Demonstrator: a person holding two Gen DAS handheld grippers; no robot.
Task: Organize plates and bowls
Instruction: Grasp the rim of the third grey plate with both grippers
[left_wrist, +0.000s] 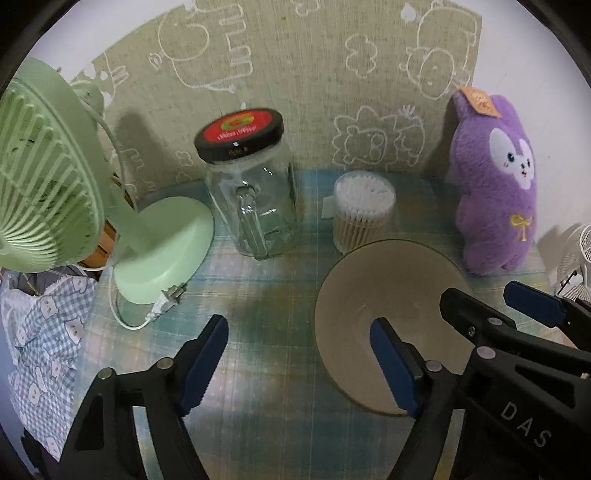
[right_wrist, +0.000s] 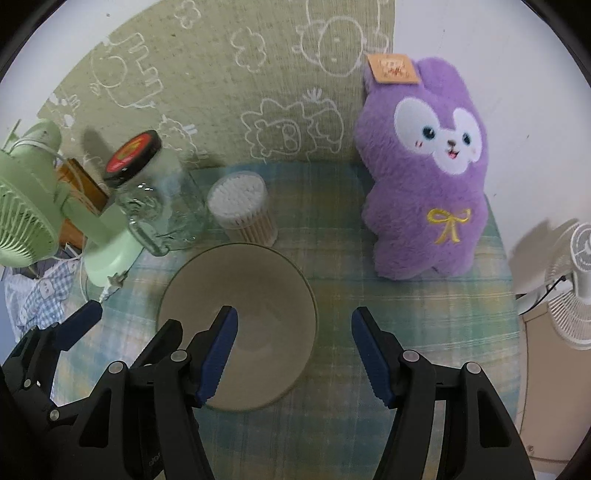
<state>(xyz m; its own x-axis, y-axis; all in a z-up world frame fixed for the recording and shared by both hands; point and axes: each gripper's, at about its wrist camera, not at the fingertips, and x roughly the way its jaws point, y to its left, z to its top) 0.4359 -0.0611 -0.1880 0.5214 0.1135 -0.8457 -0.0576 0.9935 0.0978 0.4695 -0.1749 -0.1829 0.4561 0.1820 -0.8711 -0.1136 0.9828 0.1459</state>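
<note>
A plaid-clothed table (right_wrist: 332, 424) carries a beige bowl (right_wrist: 258, 280), glass jar (left_wrist: 255, 195), cotton-swab tub (left_wrist: 364, 210), green fan (left_wrist: 162, 251) and purple plush (right_wrist: 424, 177).

Tabletop (right_wrist: 424, 314) covered in a pale blue-green plaid cloth. Behind the tabletop hangs an olive-green fabric panel (right_wrist: 221, 92) printed with white outline drawings of animals. To the right of the panel the wall (right_wrist: 517, 92) is plain white. A white pedestal fan (right_wrist: 576, 280) stands off the right edge of the tabletop, casting a grey shadow on that wall. Off the left edge of the tabletop lies blue-checked fabric (left_wrist: 48, 332) with small bear motifs. Lighting is even and soft, with faint shadows on the panel.
</note>
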